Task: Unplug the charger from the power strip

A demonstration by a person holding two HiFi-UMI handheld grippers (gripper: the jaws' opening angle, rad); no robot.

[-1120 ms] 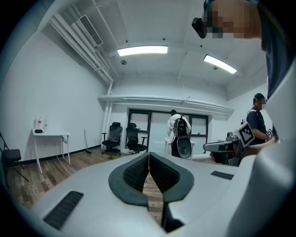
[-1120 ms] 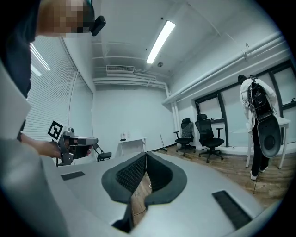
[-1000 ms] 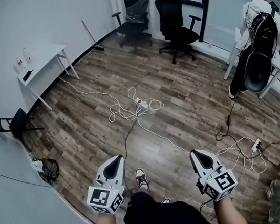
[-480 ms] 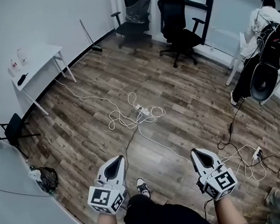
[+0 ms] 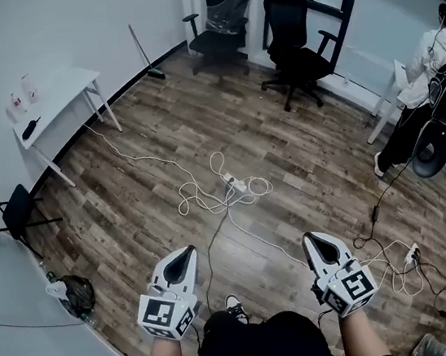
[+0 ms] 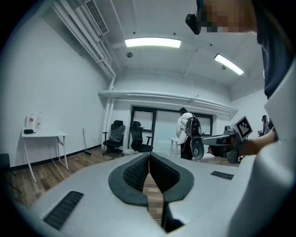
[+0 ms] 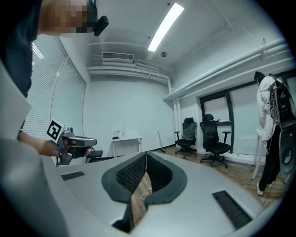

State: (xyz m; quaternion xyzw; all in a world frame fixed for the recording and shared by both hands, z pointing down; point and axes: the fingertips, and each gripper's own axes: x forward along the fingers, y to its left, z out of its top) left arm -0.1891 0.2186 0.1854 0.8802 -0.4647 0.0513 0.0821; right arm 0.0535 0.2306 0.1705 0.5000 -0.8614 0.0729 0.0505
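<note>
A white power strip (image 5: 235, 184) lies on the wood floor mid-room, amid loops of white cable (image 5: 201, 197). A dark cord runs from it toward my feet. At this distance I cannot make out a charger on it. My left gripper (image 5: 187, 254) and right gripper (image 5: 311, 239) are held side by side at waist height, well short of the strip. Both are shut and hold nothing. In the left gripper view the left gripper's (image 6: 149, 155) pads meet at the tip. In the right gripper view the right gripper's (image 7: 145, 155) pads meet too, with floor and a cable loop showing under them.
A white table (image 5: 55, 94) and a black folding chair (image 5: 14, 212) stand at the left wall, with a dark bag (image 5: 75, 294) near it. Two office chairs (image 5: 291, 19) are at the back. A person with a black backpack (image 5: 437, 118) stands at right, beside a second strip (image 5: 412, 253) with tangled cables.
The whole view has advanced into the room: the power strip sits lower and nearer in the head view. Both grippers keep their places in the view and stay shut.
</note>
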